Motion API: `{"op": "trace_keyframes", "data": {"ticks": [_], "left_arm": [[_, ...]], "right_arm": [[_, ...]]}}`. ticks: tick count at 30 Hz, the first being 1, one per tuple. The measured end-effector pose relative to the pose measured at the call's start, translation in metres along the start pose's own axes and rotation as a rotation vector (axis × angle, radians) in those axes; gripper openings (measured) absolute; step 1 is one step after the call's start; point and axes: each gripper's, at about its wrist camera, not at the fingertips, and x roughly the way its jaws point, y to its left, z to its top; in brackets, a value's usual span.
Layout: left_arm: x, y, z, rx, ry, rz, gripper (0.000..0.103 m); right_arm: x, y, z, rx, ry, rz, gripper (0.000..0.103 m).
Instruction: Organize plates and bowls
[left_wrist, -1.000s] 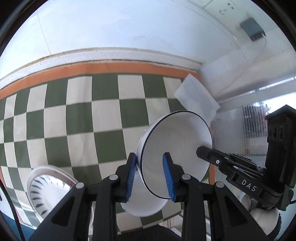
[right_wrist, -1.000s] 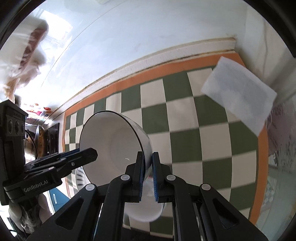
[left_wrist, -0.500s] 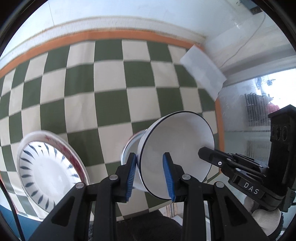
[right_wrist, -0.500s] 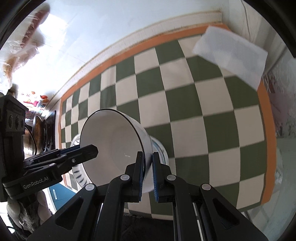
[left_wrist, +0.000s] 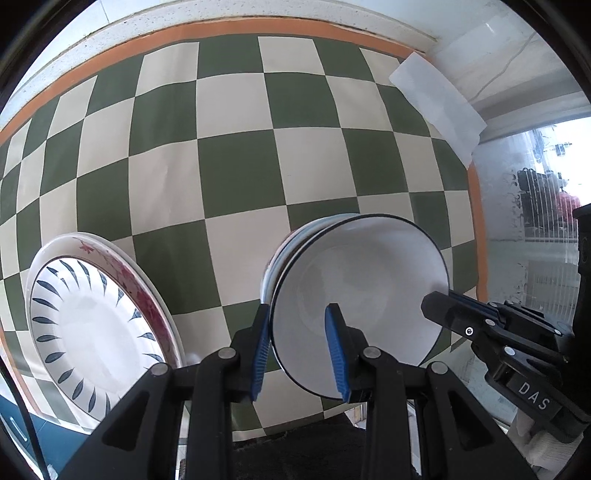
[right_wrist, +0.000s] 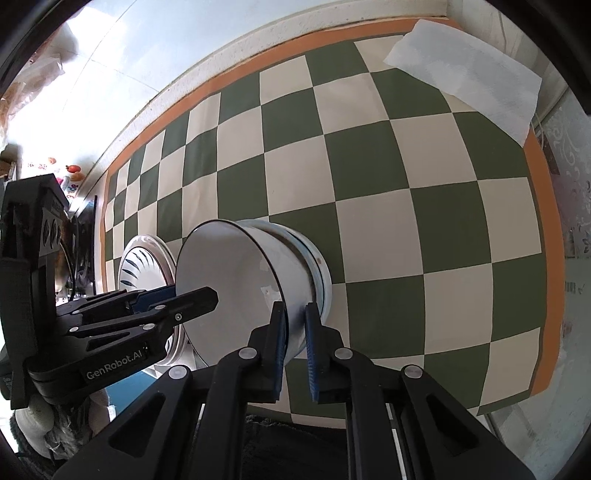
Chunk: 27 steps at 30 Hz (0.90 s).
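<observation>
Bowl gripped on both rims above a second bowl

Bowl (left_wrist: 369, 280), white with a thin dark rim line, is held tilted between the two grippers, its open side facing the left wrist camera. The left gripper (left_wrist: 299, 350) is closed on the near rim, one blue pad outside the wall and one inside. The right gripper (right_wrist: 295, 332) is closed tight on the opposite rim, its pads pinching the thin wall from both sides. In the left wrist view the right gripper enters from the right; in the right wrist view the left gripper comes in from the left.

Directly behind and under the held bowl sits a second bowl (right_wrist: 319, 266), pale with a bluish rim, resting on the checked tablecloth (left_wrist: 236, 177). The held bowl's base is at or inside that rim; contact cannot be confirmed.

A stack of plates (left_wrist: 96, 325), the top one with dark blue dashes and the lower with a red floral edge, lies at the near left edge of the cloth, apart from the bowls. A white paper towel (right_wrist: 465, 81) lies at the far right corner.
</observation>
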Motion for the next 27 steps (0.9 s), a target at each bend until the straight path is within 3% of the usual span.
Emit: {"op": "trace_keyframes", "data": {"ticks": [13,27], "left_arm": [[-0.001,-0.012,-0.004,0.036,-0.027,0.082,0.027],[-0.005,-0.01,-0.01,0.025,-0.042,0.056,0.028]], "right_arm": [[0.005,0.013,0.004,-0.067,0.011,-0.086,0.012],[0.009,0.011,-0.002,-0.056,-0.003,-0.087,0.011]]}}
